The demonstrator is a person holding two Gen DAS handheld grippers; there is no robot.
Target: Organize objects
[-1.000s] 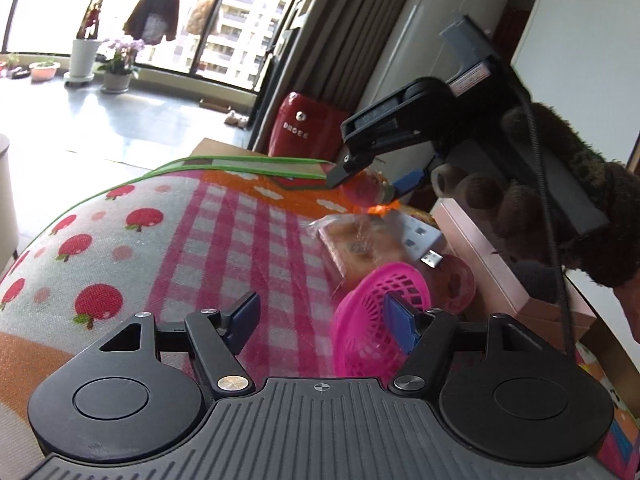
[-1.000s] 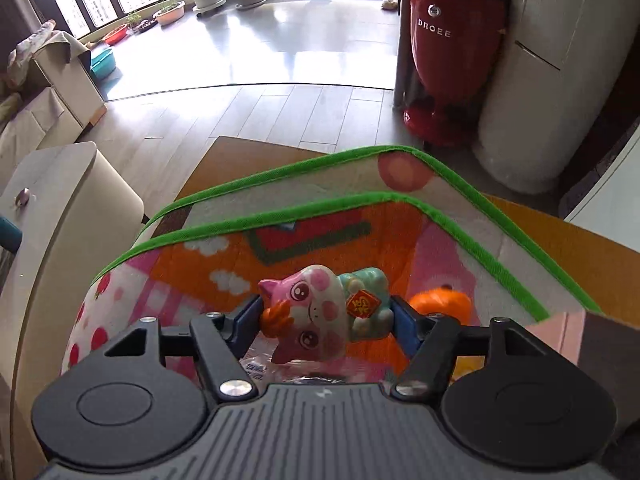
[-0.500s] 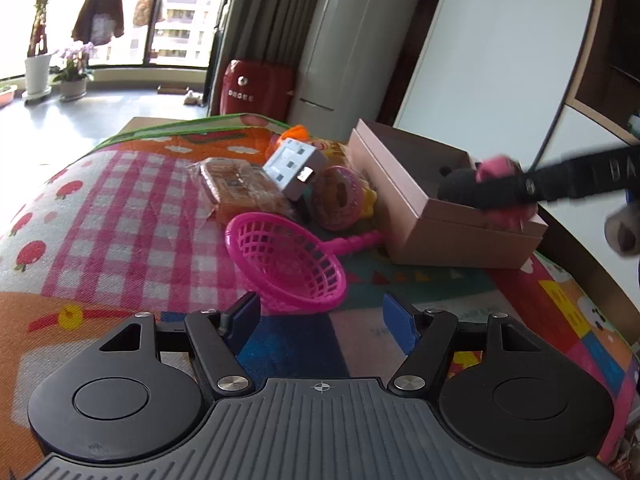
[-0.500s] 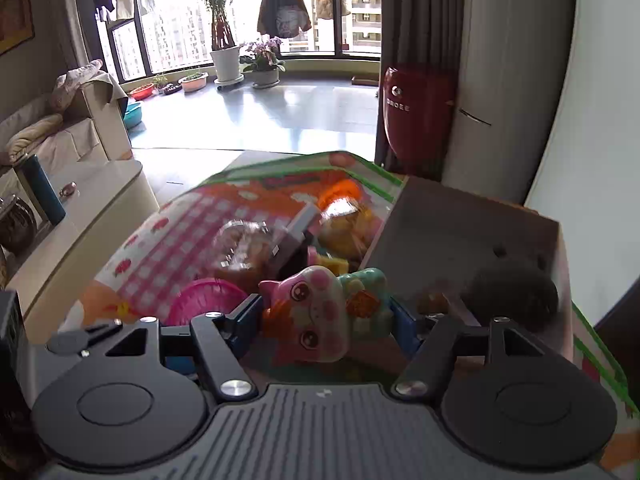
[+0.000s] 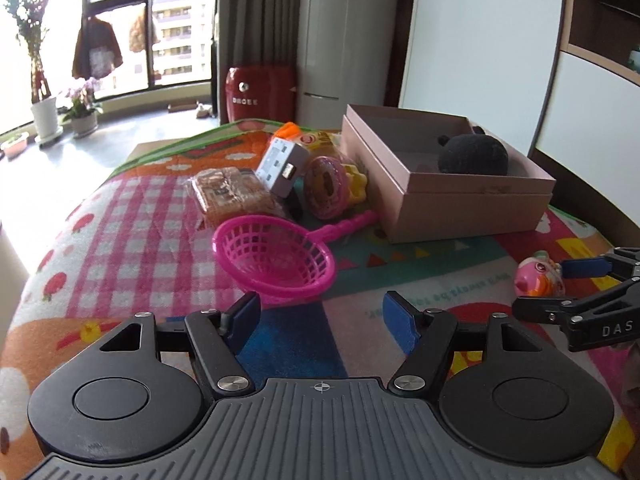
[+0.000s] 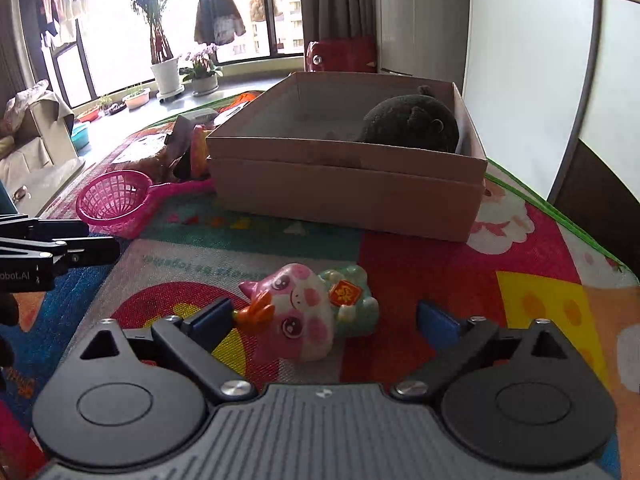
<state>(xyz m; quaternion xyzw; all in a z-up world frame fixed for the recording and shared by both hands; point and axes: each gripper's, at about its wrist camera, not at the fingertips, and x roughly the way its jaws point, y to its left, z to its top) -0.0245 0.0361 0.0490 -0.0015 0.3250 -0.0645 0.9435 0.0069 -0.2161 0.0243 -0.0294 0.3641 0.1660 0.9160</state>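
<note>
Plush toy (image 6: 412,124) alone is sitting in the box (image 6: 344,192); both grippers' fingers (image 6: 212,316) are gaping wide, pig figurine (image 6: 308,312) and strainer (image 5: 276,256) waiting outside.

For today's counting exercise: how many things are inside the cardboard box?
1: a dark plush toy in the far right corner of the box. Its near wall may hide smaller things.
</note>
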